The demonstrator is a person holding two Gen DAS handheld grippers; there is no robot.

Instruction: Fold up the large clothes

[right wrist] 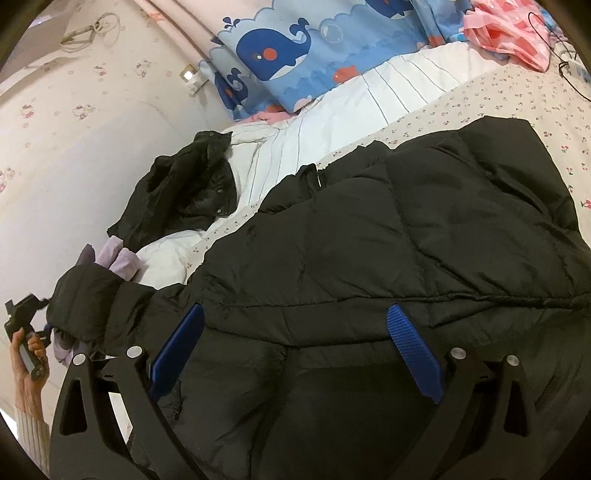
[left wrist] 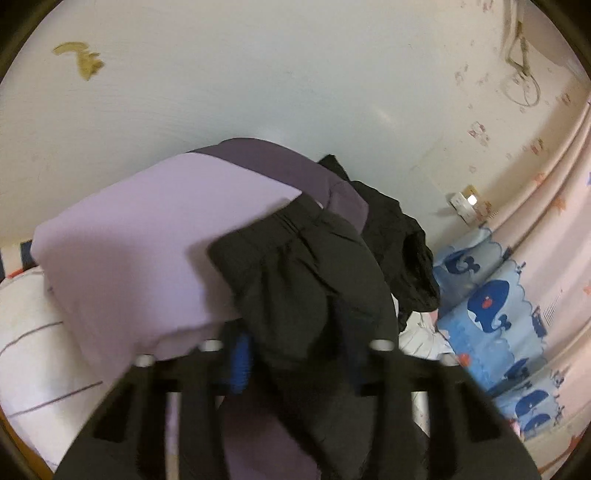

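A black puffer jacket (right wrist: 406, 240) lies spread across the bed. Its sleeve (left wrist: 295, 266), with a gathered elastic cuff, runs up between the fingers of my left gripper (left wrist: 295, 354), which is shut on it; one blue pad (left wrist: 240, 363) shows beside the cloth. In the right wrist view that left gripper (right wrist: 26, 314) sits at the far left in a hand (right wrist: 29, 358), holding the sleeve (right wrist: 85, 299) out from the jacket. My right gripper (right wrist: 295, 350) stands open just over the jacket's near part, its blue pads (right wrist: 413, 354) wide apart with nothing pinched.
A lilac garment (left wrist: 129, 251) lies under the sleeve. A second black garment (right wrist: 184, 192) is crumpled by the wall on white striped bedding (right wrist: 332, 110). Whale-print blue bedding (right wrist: 295, 48) and a pink item (right wrist: 506, 33) lie at the back. A floral sheet (right wrist: 517, 99) covers the bed.
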